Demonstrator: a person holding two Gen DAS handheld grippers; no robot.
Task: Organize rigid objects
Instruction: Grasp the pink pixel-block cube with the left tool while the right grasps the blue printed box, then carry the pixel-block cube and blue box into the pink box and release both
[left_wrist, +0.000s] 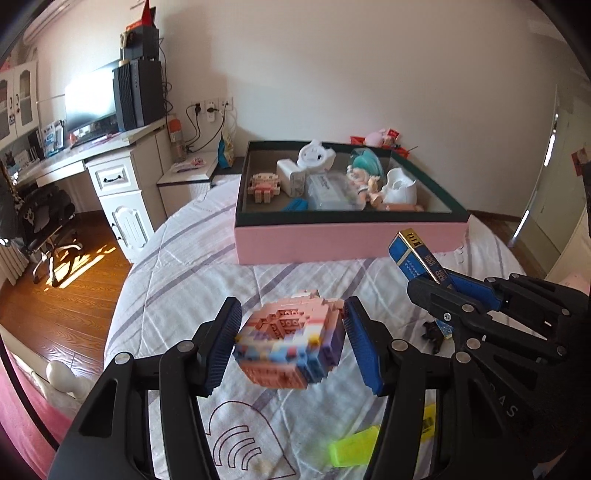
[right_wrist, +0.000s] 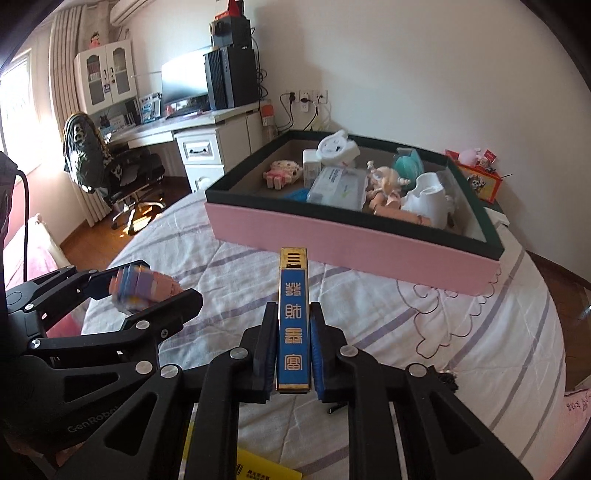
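Note:
My left gripper (left_wrist: 291, 314) is shut on a pink, blue and purple toy-brick model (left_wrist: 288, 347), which hangs above the striped quilt. The right wrist view shows the same gripper (right_wrist: 147, 291) at the left with the brick model (right_wrist: 146, 286) in it. My right gripper (right_wrist: 293, 308) is shut on a slim blue and gold box (right_wrist: 293, 275) with Chinese characters, which stands upright between the pads. In the left wrist view, that blue box (left_wrist: 413, 254) pokes out of the right gripper (left_wrist: 441, 288). A pink storage box (left_wrist: 351, 240) (right_wrist: 332, 236) with a dark rim sits farther back on the bed.
The pink box holds figurines, white items and a clear case (right_wrist: 338, 186). A neon yellow piece (left_wrist: 351, 450), a yellow card (right_wrist: 258, 469) and a small black object (left_wrist: 432, 332) lie on the quilt near me. Left of the bed are wooden floor, a desk (left_wrist: 110, 158) and a chair (right_wrist: 122, 173).

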